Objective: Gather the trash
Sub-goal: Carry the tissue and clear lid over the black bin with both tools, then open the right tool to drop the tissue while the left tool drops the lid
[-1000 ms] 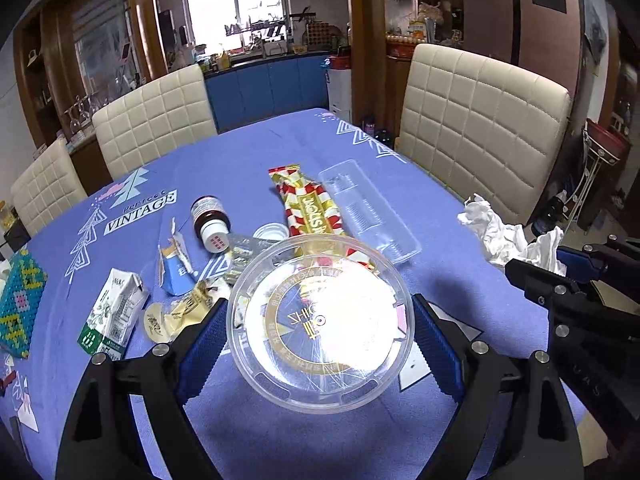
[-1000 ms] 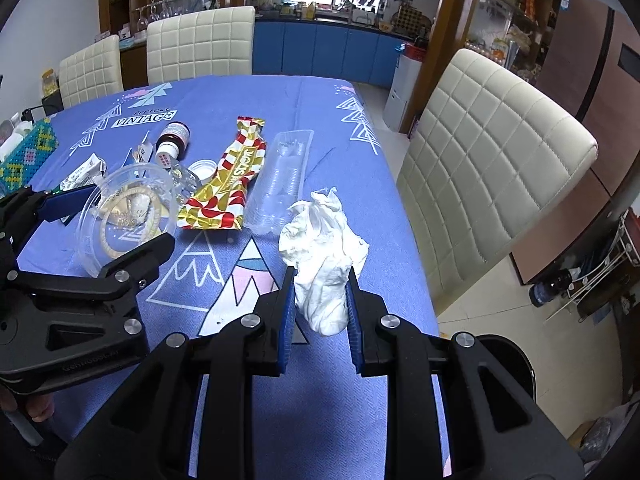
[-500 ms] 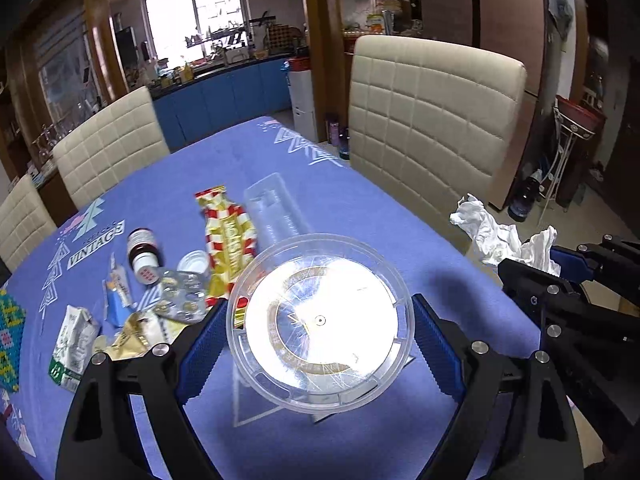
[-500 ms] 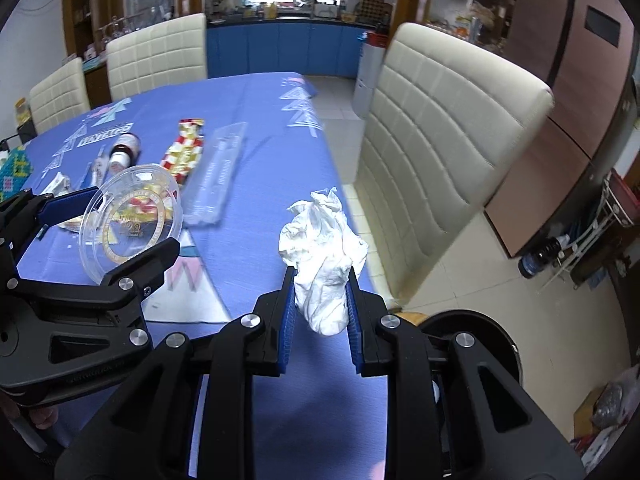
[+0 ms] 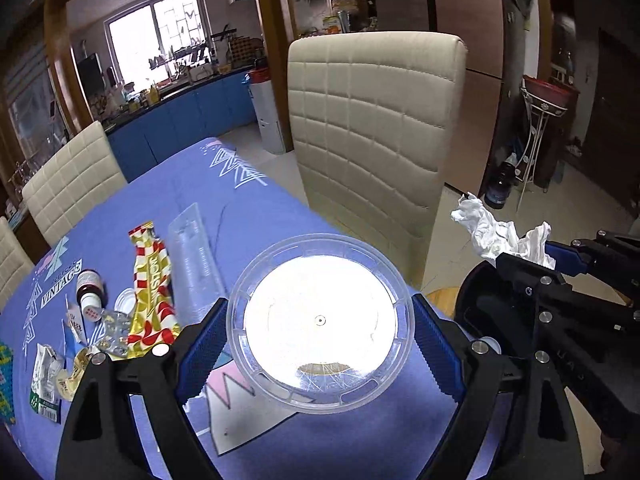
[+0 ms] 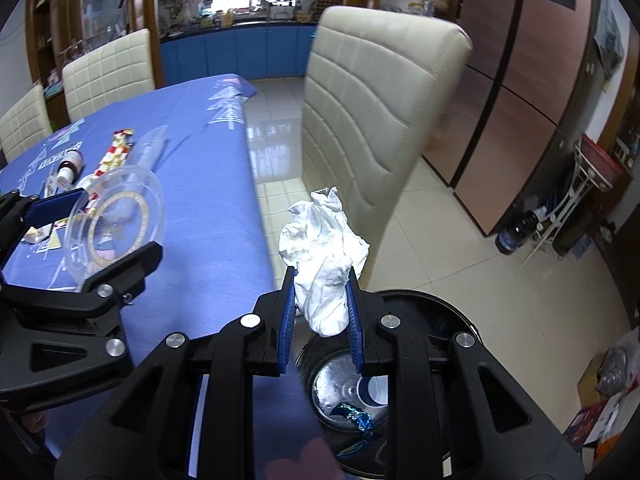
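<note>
My left gripper (image 5: 318, 320) is shut on a round clear plastic lid (image 5: 318, 322), holding it by its rim above the near right part of the blue tablecloth (image 5: 188, 184). My right gripper (image 6: 322, 284) is shut on a crumpled white tissue (image 6: 324, 248), above the black trash bin (image 6: 460, 316) on the floor beside the table. In the bin lie a white cap (image 6: 374, 390) and a blue foil wrapper (image 6: 354, 414). From the left wrist view the tissue (image 5: 496, 232) and the bin (image 5: 474, 300) show at the right.
On the table remain a red-and-gold wrapper (image 5: 152, 280), a clear plastic tray (image 5: 196, 256), a small brown bottle (image 5: 90, 292), a blister pack (image 5: 116, 330) and torn packets (image 5: 46, 376). A cream chair (image 5: 372, 132) stands close to the table's edge, next to the bin.
Both grippers swung to the right, away from the trash on the table. The tissue now hangs over the bin and the lid is near the table's edge. Neither grip changed.
</note>
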A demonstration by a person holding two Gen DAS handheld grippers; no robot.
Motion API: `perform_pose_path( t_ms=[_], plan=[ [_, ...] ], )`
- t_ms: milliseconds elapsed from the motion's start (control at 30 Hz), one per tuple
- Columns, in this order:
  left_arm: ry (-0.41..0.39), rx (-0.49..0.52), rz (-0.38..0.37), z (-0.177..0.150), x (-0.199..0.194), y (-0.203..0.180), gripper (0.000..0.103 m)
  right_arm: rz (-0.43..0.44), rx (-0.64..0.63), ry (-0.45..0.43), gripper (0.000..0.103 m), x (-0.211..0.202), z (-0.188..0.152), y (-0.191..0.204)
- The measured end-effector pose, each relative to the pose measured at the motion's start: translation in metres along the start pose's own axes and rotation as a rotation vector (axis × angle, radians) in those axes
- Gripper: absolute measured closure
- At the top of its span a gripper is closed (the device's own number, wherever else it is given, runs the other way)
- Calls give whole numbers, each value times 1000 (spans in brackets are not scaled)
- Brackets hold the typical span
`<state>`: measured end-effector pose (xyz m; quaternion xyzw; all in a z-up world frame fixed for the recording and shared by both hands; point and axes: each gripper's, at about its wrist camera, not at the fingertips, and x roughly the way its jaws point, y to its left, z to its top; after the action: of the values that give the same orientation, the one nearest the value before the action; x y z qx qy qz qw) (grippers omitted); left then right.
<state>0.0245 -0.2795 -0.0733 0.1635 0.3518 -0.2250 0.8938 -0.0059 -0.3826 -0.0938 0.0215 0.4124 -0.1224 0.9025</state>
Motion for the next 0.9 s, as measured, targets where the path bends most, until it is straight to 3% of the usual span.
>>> perform_pose_path(
  t_ms=[533, 567, 600, 633, 667, 733, 900],
  plan=[
    [3, 97, -11, 7, 15, -73, 18, -66, 106, -13, 75, 10, -35, -71],
    [4, 105, -12, 7, 15, -78, 18, -68, 118, -14, 73, 10, -38, -77],
    [6, 110, -13, 8, 16, -81, 18, -71, 131, -17, 62, 9, -40, -81],
    [10, 117, -16, 8, 16, -85, 17, -81, 149, -29, 34, 6, -42, -87],
    [14, 121, -17, 9, 16, -89, 17, -87, 161, -54, 23, 2, -43, -90],
    [11, 127, -23, 12, 15, -95, 17, -92, 172, -99, 20, -6, -45, -96],
    [1, 143, -27, 15, 13, -109, 17, -140, 200, -82, 19, -2, -54, -114]
  ],
)
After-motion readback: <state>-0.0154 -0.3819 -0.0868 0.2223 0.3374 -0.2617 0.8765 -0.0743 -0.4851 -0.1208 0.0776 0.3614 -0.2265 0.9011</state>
